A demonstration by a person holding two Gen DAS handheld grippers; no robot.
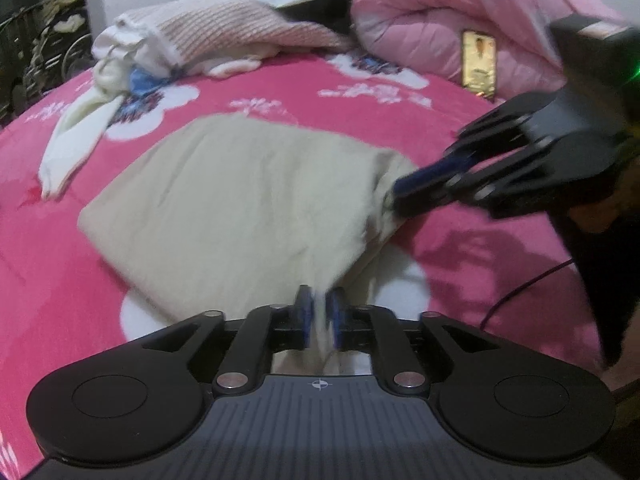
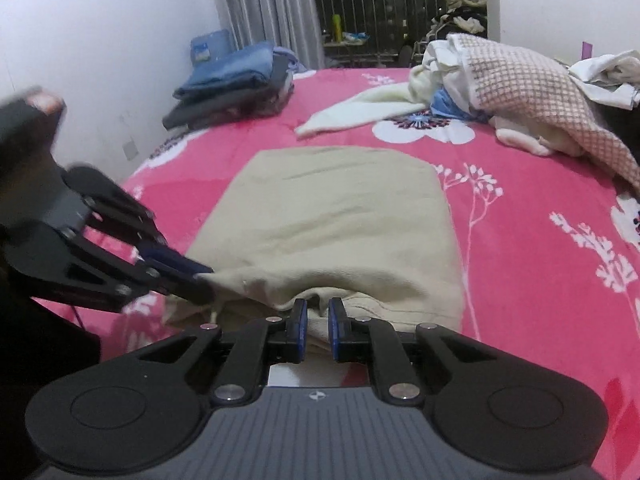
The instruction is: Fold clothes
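Beige garment [image 2: 340, 224], one piece of soft knit folded to a rough rectangle, lies flat on the pink flowered bed [image 2: 540, 208], its long axis running away from both tools toward the far clothes. Left tool [image 1: 320, 312] pinches its near edge between two blue pads; right tool [image 2: 318, 316] nips the neighbouring corner likewise. One loose heap [image 2: 520, 92] and one folded stack of jeans [image 2: 236, 80] sit beyond.

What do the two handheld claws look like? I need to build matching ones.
Both the left claw and right claw are matte black linkages with silver pivot pins, blue finger pads, round side discs and a ribbed grey base marked with a small crosshair.
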